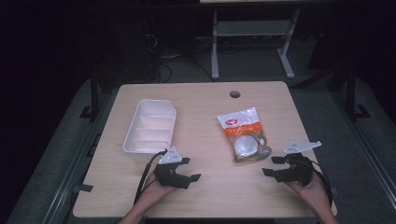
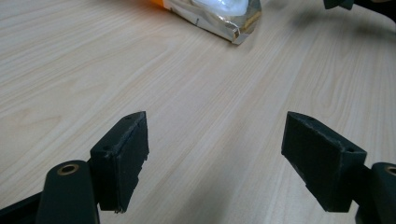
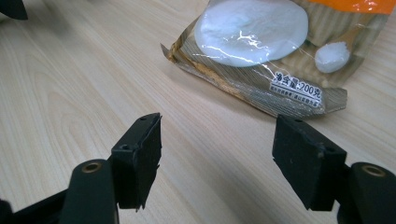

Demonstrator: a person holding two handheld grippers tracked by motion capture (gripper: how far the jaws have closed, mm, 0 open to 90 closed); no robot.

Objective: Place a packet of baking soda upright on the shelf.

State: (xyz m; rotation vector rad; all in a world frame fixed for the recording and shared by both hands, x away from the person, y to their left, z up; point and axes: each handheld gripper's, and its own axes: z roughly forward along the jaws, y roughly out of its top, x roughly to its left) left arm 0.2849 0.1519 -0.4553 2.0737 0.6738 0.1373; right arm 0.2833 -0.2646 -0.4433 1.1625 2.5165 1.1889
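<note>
Snack packet [image 1: 244, 135] lies flat on the counter [image 1: 201, 196], right of a white divided tray [image 1: 150, 126], in the high view. Left hand-held gripper [image 1: 190, 169] and right hand-held gripper [image 1: 272, 166] hover near the front edge. Left gripper view: jaws apart over bare wood. Right gripper view: jaws apart, packet just ahead.

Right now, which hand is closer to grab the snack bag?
The right. Its tool sits open just beside the snack bag, whose near end lies right ahead of its jaws. The left tool is farther off, nearer the white tray.
</note>
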